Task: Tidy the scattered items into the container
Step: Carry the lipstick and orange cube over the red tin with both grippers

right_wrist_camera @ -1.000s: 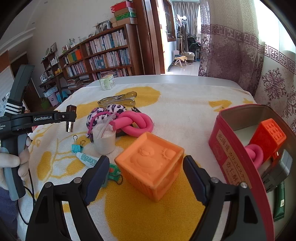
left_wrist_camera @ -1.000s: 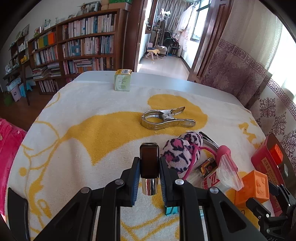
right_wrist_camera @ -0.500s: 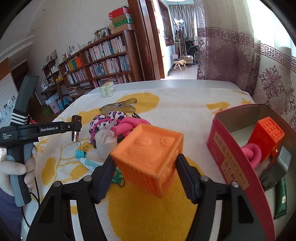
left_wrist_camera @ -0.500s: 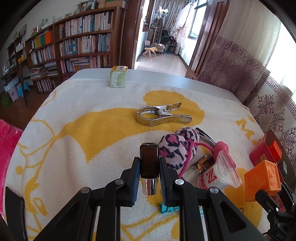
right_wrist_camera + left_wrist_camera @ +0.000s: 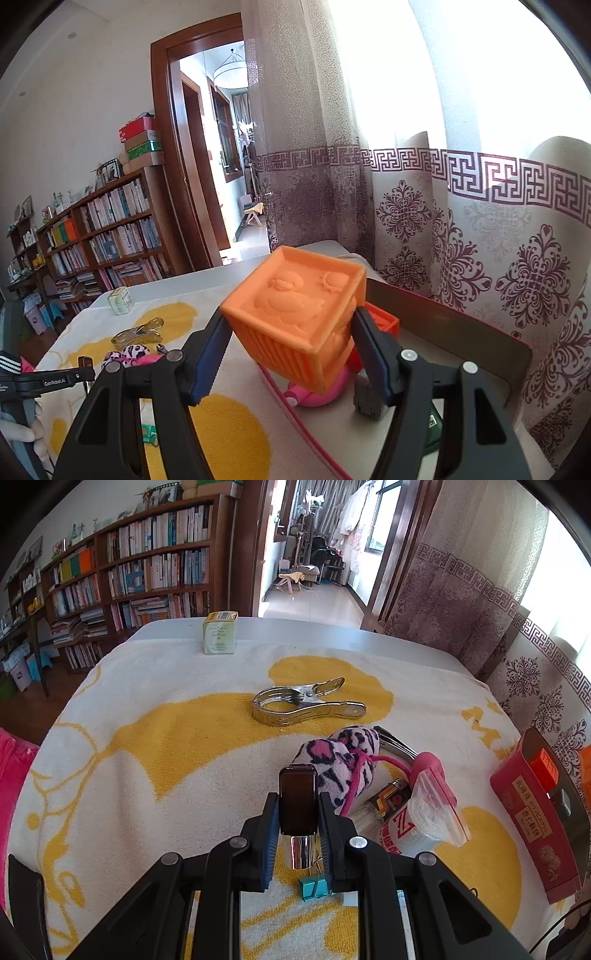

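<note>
Hovering higher now, orange block (image 5: 295,317) above tin (image 5: 443,317)

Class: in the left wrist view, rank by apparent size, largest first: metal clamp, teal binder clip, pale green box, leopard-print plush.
1. Metal clamp and leopard-print plush: look alike, not ranked; the plush is partly hidden.
2. Pale green box, farthest away, so its rank is unsure.
3. Teal binder clip.
</note>
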A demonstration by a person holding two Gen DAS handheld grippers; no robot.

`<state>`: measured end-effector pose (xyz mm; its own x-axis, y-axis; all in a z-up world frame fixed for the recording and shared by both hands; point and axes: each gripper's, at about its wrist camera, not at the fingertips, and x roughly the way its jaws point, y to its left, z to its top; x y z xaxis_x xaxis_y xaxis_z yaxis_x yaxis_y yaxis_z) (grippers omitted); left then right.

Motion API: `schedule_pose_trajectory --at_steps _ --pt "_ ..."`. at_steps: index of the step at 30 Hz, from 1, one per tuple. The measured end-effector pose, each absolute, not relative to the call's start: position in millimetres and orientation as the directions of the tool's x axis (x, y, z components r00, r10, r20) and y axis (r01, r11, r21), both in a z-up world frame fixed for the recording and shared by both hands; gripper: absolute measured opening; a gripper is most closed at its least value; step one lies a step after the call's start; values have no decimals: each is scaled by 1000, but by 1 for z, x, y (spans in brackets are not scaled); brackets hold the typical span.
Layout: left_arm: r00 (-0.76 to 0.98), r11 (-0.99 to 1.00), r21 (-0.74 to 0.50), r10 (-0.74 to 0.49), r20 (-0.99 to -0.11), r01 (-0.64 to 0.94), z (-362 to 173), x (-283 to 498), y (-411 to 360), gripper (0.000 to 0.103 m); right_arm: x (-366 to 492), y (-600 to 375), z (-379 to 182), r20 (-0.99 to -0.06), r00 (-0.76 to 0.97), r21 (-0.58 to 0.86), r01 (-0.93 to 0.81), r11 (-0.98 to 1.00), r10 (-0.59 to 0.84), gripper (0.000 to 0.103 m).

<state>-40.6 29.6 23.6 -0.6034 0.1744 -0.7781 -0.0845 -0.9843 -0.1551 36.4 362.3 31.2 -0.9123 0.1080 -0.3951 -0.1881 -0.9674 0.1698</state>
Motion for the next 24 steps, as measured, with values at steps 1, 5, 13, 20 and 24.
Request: schedule_pose_trajectory --at_steps 1,5,13,20,24 --pt "-602 -984 -153 174 -779 -88 23 -40 31 21 37 366 32 -398 -910 180 -201 -963 115 70" --pt "-597 -983 -156 182 -781 -95 24 -40 34 21 37 376 32 -416 -894 176 -258 -950 166 70" --pt "-612 -979 -146 202 -765 -141 37 -34 51 21 44 397 32 -423 -875 202 -346 -916 237 70" --pt "-621 -976 -138 214 -754 -169 46 -30 65 21 51 411 33 -419 -869 235 -385 -892 265 70" --pt "-630 -972 -142 231 -742 -189 54 -27 74 21 57 413 37 -402 -872 240 -395 -887 279 70"
